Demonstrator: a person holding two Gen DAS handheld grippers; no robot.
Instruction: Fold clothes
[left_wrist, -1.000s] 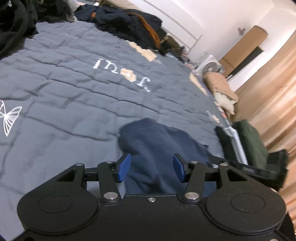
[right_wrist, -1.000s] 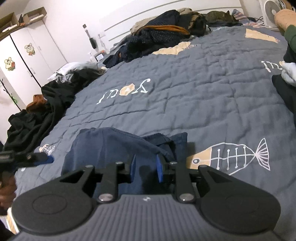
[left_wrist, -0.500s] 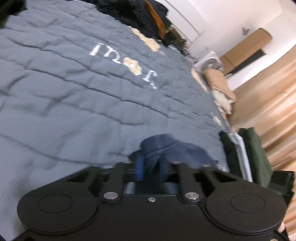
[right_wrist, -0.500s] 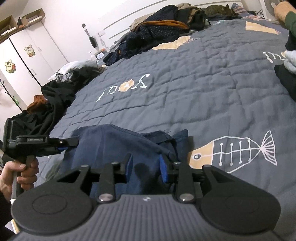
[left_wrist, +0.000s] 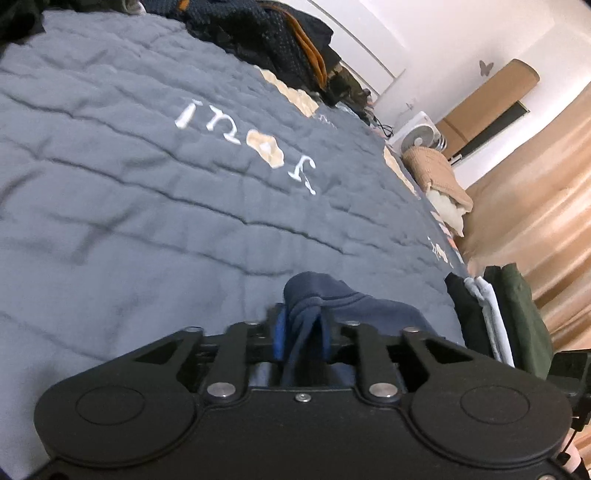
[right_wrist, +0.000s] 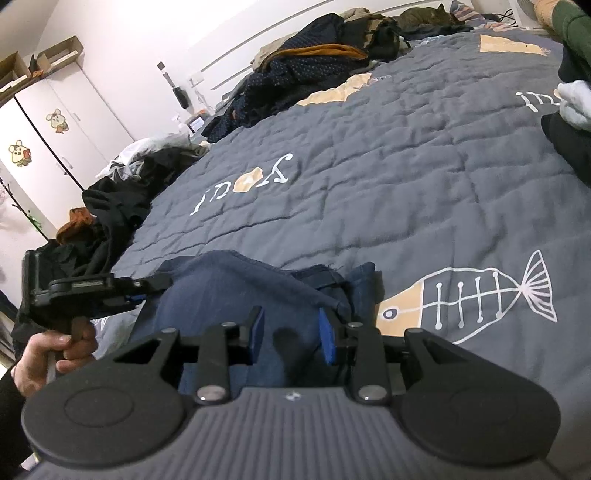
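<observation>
A navy garment lies crumpled on the grey quilt near its front edge. In the left wrist view a bunched fold of the navy garment stands between the pads of my left gripper, which still pinch it while the jaws are opening. Seen from the right wrist, the left gripper reaches the garment's left edge, held by a person's hand. My right gripper hovers low over the garment's near middle, open, with cloth below the pads and nothing pinched.
A folded stack of black, white and green clothes sits at the quilt's right edge. Dark clothes are heaped by the headboard and along the left side. A cat lies at the far end.
The left gripper moved forward and down onto the garment's edge and closed on a bunch of it. The right gripper stayed in place with its jaws slightly wider.
</observation>
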